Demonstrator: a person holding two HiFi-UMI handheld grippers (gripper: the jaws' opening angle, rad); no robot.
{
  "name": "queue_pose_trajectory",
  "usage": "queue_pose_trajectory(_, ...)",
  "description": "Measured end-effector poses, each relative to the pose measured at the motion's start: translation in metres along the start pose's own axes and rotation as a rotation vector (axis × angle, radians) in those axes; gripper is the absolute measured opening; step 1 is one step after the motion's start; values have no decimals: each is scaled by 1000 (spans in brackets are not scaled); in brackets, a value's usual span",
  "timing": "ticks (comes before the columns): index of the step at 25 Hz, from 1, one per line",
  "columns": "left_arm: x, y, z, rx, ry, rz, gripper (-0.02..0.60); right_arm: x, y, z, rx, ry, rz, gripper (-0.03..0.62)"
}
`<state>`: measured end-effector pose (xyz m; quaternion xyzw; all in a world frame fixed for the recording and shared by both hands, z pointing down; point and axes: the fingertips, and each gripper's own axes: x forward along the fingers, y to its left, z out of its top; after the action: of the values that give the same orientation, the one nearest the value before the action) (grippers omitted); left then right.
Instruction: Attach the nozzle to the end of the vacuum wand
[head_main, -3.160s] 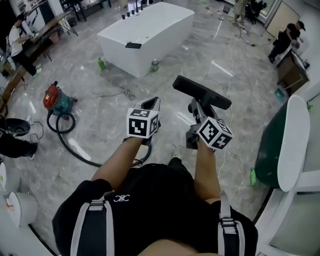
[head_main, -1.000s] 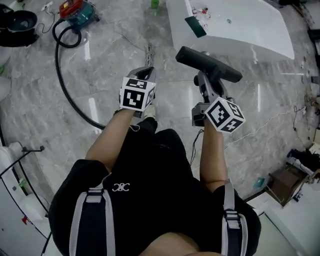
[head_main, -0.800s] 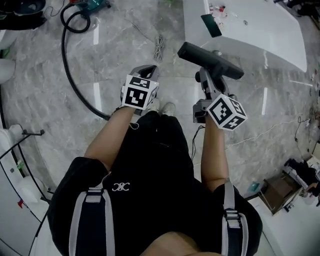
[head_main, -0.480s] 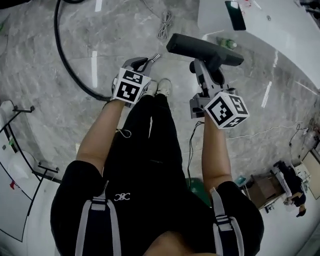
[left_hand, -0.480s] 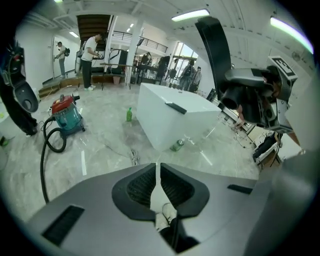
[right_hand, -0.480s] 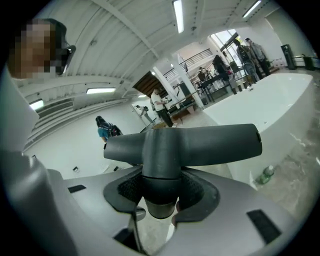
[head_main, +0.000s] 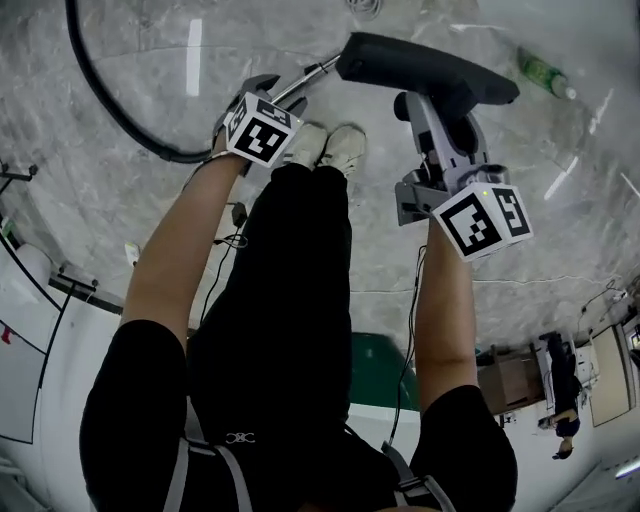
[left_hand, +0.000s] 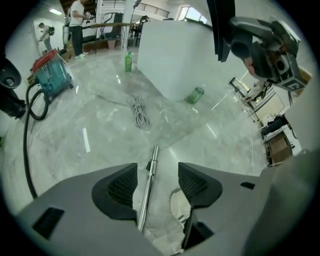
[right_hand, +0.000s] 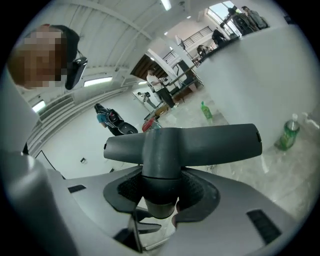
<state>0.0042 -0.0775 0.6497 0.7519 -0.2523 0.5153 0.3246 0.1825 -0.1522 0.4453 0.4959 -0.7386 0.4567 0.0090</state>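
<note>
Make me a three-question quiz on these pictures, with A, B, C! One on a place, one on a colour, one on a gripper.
1. Where does the metal wand lie? A on a sofa; B on the floor; C on a shelf.
2. What colour is the nozzle? A red; B yellow; C dark grey.
3. How are the left gripper's jaws? A apart; B shut tight; C shut on a cup.
Answers: B, it lies flat on the marble. C, as seen clamped in the right gripper. A, they have just been opening, pads clear of the wand between them.
</note>
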Motion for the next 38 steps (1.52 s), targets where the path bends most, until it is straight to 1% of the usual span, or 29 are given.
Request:
queue_pose_trajectory(2, 55, 9, -30, 15, 42, 16, 239, 14, -32, -33, 36, 8, -13, 184)
queue_pose_trajectory(5, 127, 18, -74, 56, 104, 50, 239, 29, -69, -75, 51, 28, -30, 184)
queue_pose_trajectory(9, 208, 35, -118, 135, 214, 110, 238, 48, -108, -103, 15, 49, -40, 186)
queue_pose_trajectory(11, 237, 42, -138, 160, 275, 137, 238, 53, -124, -113, -8, 45, -43, 185)
queue_pose_trajectory(14, 257, 49, -160, 225, 340, 182, 238, 58, -137, -123, 0, 32, -33, 184)
queue_pose_trajectory(16, 261, 51, -160, 280, 351, 182, 232, 59, -142, -125, 5, 24, -33, 184)
queue_pose_trajectory(18, 262, 50, -157, 314, 348, 171, 232, 56, -149, -128, 20, 22, -43, 184)
queue_pose_trajectory(20, 264, 49, -156, 318, 341, 164, 230, 54, -153, -132, 42, 22, -52, 185)
queue_pose_trajectory(21, 264, 49, -157, 309, 343, 158, 219, 52, -154, -135, 52, 22, -58, 184)
queue_pose_trajectory(23, 264, 44, -158, 262, 353, 133, 182, 49, -151, -137, 64, 23, -68, 186)
queue_pose_trajectory(24, 262, 40, -157, 240, 350, 121, 178, 47, -149, -137, 68, 24, -71, 186)
queue_pose_trajectory(26, 254, 31, -148, 228, 320, 107, 178, 43, -144, -135, 75, 22, -76, 184)
queue_pose_trajectory(27, 247, 26, -140, 231, 292, 103, 178, 40, -142, -133, 78, 19, -80, 184)
queue_pose_trajectory(30, 211, 3, -109, 253, 166, 80, 176, 24, -136, -122, 89, 0, -88, 184)
queue_pose_trajectory(34, 131, -32, -52, 279, -22, 11, 176, -6, -116, -79, 99, -43, -111, 185)
queue_pose_trajectory(36, 105, -48, -37, 283, -88, -26, 176, -16, -111, -67, 88, -59, -123, 186)
queue_pose_trajectory(38, 89, -61, -28, 288, -137, -53, 176, -21, -112, -62, 86, -74, -132, 184)
